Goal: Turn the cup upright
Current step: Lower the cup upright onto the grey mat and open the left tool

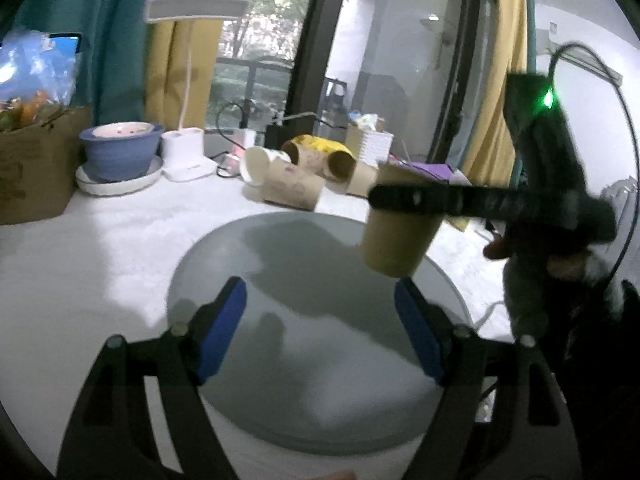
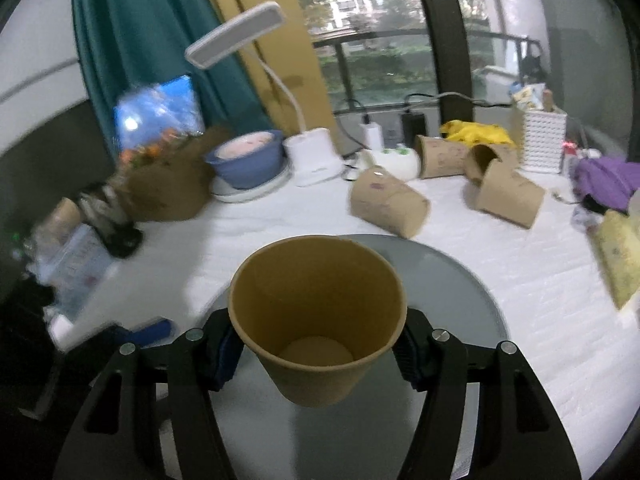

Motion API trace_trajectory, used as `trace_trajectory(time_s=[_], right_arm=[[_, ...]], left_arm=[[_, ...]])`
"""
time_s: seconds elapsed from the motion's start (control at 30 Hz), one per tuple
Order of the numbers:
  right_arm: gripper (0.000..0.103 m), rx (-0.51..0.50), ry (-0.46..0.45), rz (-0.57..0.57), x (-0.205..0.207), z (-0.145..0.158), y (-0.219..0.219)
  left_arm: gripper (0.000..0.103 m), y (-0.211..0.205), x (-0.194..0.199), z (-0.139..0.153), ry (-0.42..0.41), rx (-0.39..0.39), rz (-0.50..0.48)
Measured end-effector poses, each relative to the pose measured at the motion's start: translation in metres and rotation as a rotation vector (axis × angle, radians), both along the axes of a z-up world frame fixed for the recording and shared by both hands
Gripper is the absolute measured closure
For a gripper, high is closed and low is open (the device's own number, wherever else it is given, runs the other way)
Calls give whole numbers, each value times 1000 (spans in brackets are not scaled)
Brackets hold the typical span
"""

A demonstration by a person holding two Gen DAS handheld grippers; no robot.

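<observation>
At the bottom of the right wrist view, the right gripper [image 2: 318,344] has its jaws clamped on the sides of a brown paper cup [image 2: 318,320], mouth up and held above a round grey tray [image 2: 472,300]. The left gripper [image 1: 320,328], low in its own frame, waits with jaws apart and empty, the cup up and to its right. To finish well, lower the cup level until its base rests flat on the tray, then release gently. Farther back on the white worktop [image 2: 500,248], several other cups [image 2: 388,202] lie tipped over.
</observation>
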State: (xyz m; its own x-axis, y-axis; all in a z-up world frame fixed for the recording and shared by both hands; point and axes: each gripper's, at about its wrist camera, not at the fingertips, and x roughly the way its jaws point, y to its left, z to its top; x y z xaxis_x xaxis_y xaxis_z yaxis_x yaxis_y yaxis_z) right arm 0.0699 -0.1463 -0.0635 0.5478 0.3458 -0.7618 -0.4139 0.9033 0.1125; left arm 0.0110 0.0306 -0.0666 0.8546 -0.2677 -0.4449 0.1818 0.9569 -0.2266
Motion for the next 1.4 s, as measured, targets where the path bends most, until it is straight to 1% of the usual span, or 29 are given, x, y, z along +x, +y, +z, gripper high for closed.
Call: trace_trajectory(time_s=[0.2,0.43,0.53,0.67,0.83,1.07,1.2,1.3,1.4], right_arm=[[37,-111,-57,-2,9,-17,2],[37,-242,-106,-2,18,-36,15],[37,-247,-95,-9,23,-42,16],[37,-263,-90,-11,26,-45,18],[37,-296,-76,-26,25,-52,16],[37,-291,-88,-56,20,-52,9],[33,-287,-96,-58,17,-50,9],[23,-276,-94,-58,15,-48,6],[23,-260,-88,-62,13,-46,4]], left_arm=[[25,15,2,1,-13,-4,36],[25,26,13,-5,15,-38,76],[25,31,15,-8,34,-62,93],[25,35,17,-9,39,-80,105],[25,35,18,-9,44,-78,108],[25,41,23,-12,65,-109,121],[25,41,24,-12,67,-104,125],[25,39,26,-13,77,-90,131],[25,39,30,-15,105,-80,135]])
